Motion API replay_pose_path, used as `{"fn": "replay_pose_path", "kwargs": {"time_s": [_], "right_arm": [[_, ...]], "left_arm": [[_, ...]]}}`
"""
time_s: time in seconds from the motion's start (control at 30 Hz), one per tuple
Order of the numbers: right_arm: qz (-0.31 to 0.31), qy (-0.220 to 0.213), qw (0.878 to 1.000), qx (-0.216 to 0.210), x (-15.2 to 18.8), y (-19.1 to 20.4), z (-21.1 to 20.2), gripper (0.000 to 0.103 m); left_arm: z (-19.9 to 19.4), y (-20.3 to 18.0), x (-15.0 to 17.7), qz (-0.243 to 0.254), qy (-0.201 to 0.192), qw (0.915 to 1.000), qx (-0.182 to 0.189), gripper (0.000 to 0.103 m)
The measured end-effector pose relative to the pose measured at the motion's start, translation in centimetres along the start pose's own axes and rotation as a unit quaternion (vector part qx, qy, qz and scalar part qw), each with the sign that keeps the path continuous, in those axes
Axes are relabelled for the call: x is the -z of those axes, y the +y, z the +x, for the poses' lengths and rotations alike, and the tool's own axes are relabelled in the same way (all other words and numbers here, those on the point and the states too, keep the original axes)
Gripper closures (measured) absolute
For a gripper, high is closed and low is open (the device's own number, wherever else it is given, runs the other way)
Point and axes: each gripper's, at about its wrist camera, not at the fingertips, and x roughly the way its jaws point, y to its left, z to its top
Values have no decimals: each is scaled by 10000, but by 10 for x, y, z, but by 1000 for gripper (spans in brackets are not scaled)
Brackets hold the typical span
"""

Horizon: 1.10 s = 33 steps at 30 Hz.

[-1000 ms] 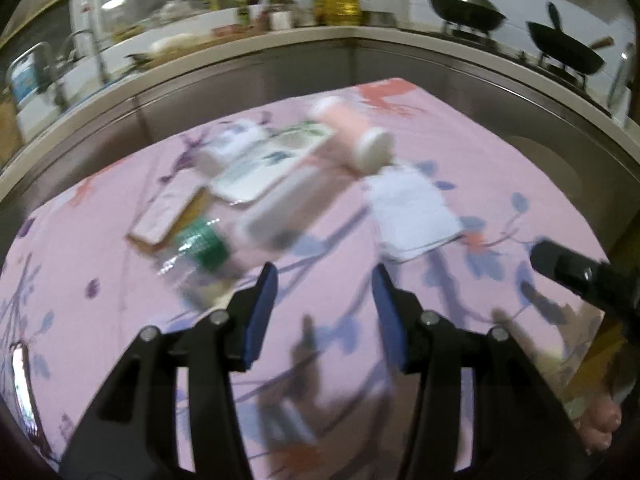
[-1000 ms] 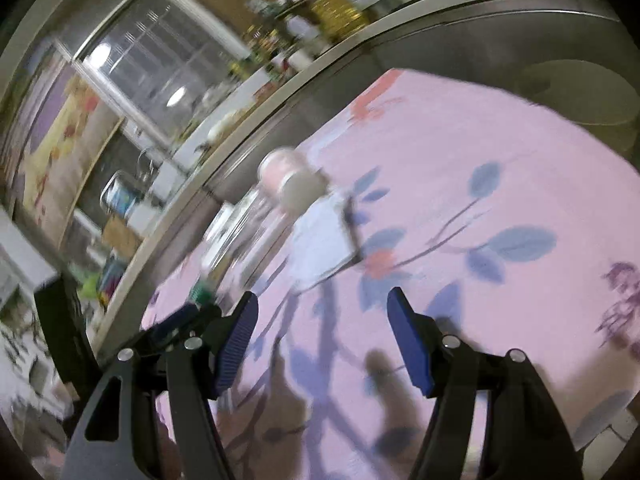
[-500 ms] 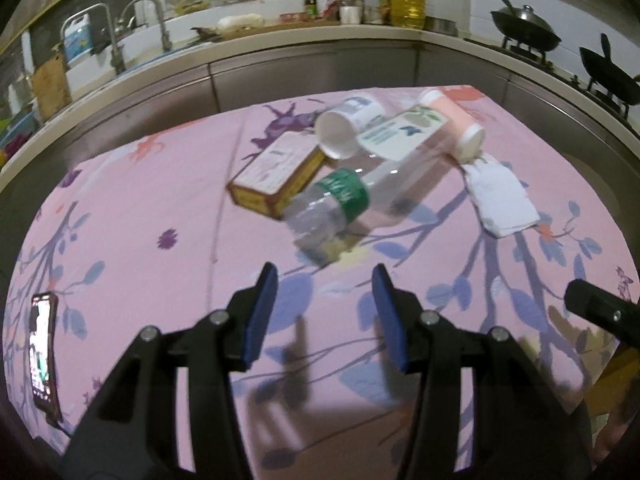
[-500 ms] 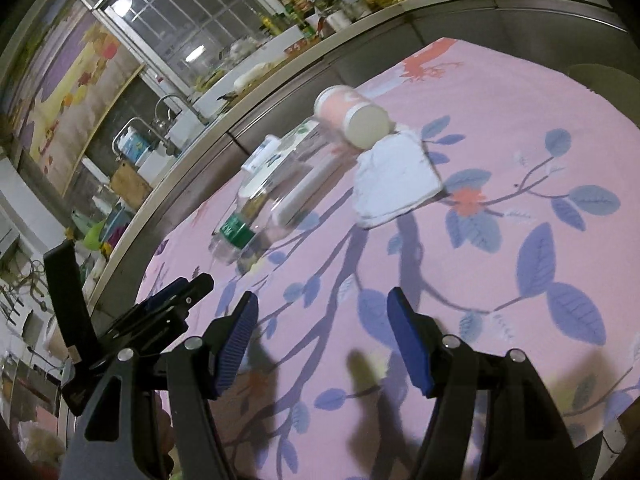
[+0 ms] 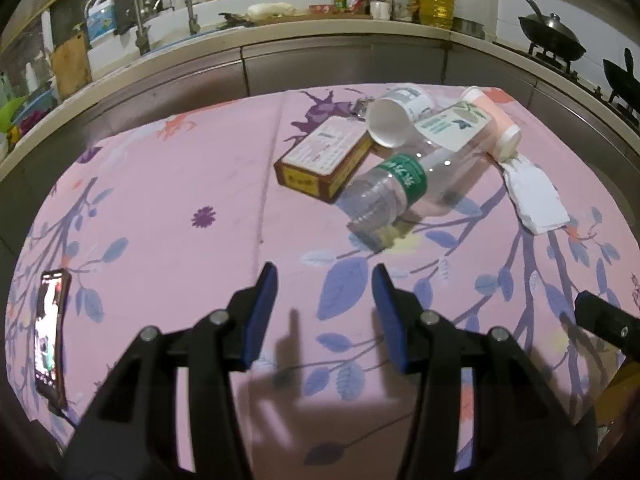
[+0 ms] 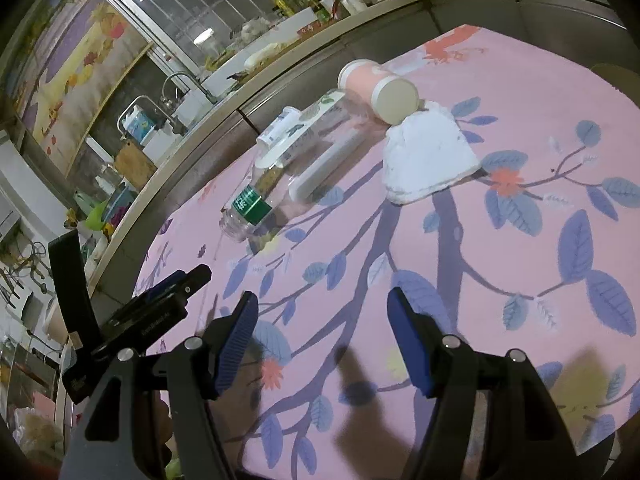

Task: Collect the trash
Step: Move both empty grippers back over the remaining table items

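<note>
Kitchen table (image 5: 168,200), pink cloth: bottle (image 5: 404,188), box (image 5: 324,156), cup (image 5: 390,122), tube (image 5: 490,126), tissue (image 5: 534,200) heaped ahead of both spread, empty fingers. Left gripper (image 5: 324,292), right gripper (image 6: 322,316): nothing collected.

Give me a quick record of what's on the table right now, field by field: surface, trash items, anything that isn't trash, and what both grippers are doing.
surface: pink floral tablecloth
trash pile: clear plastic bottle with green label, lying on its side; cardboard box; white paper cup tipped over; pink tube; white tissue
pile position: far right part of the cloth, items touching or overlapping
non-trash: phone, screen lit, near left edge
left gripper: open, empty, above the cloth short of the bottle
right gripper: open, empty
</note>
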Motion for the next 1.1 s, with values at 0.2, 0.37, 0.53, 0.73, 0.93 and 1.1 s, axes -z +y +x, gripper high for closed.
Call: {"fn": "replay_pose_path", "kwargs": {"time_s": [0.2,0.37,0.53,0.73,0.93,1.1], "right_arm": [[39,51,10000,16,1,-2,5,38],[64,87,9999,13,1,-3,8,38],[88,103,9999,17,1,-6,9,38],[84,117,9999,51,2,-7,12,38],[96,146,9998,55,3,-9,14,38],[137,180,9997,47,4,-13,16,38]], "left_arm": [[2,5,-1,-73,16,10000,-16,56],[4,8,-3,-108,29,9999,-48,56],[6,10,-3,-135,41,9999,-89,56],[5,11,-4,-129,9,9997,-203,56],[2,12,-6,-68,-66,9991,-424,49],[1,14,-9,-14,-161,9982,-576,47]]}}
